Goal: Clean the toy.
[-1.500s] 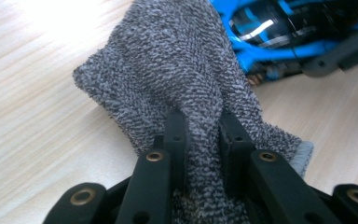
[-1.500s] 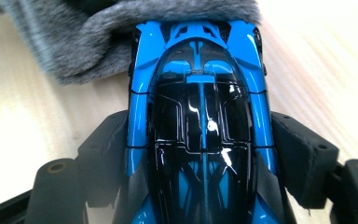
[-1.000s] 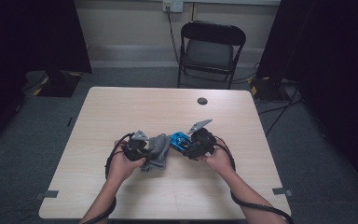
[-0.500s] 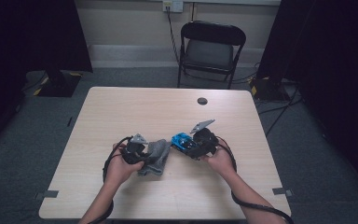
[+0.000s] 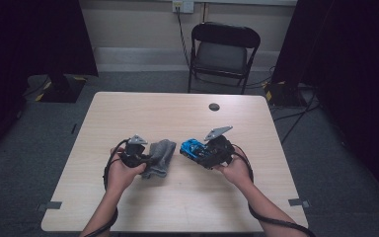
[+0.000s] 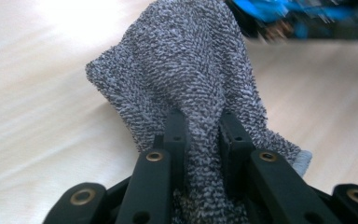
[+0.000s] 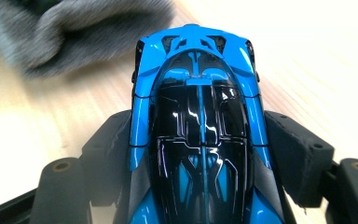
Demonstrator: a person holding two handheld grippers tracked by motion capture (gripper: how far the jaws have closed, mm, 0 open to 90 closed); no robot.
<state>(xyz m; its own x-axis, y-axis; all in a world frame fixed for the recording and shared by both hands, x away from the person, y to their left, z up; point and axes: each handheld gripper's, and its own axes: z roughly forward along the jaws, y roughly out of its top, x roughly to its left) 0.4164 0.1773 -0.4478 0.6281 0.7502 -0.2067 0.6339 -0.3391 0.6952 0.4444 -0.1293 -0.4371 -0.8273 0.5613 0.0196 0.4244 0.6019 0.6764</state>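
The left tongs [image 6: 200, 128] pinch a bunched grey knitted cloth [image 6: 186, 70] just above the pale wooden surface [image 5: 177, 118]. The right tongs [image 7: 200, 154] clamp a glossy blue-and-black toy car [image 7: 198, 116] by its flanks. The car's long axis points toward the cloth, just beside it.

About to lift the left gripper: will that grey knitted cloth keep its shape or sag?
Likely floppy: the grey knitted cloth bunches into a ridge where the left gripper pinches it shut. Probably light and grippy, given its thin, nubby weave. The free end would probably drape and drag on the table.
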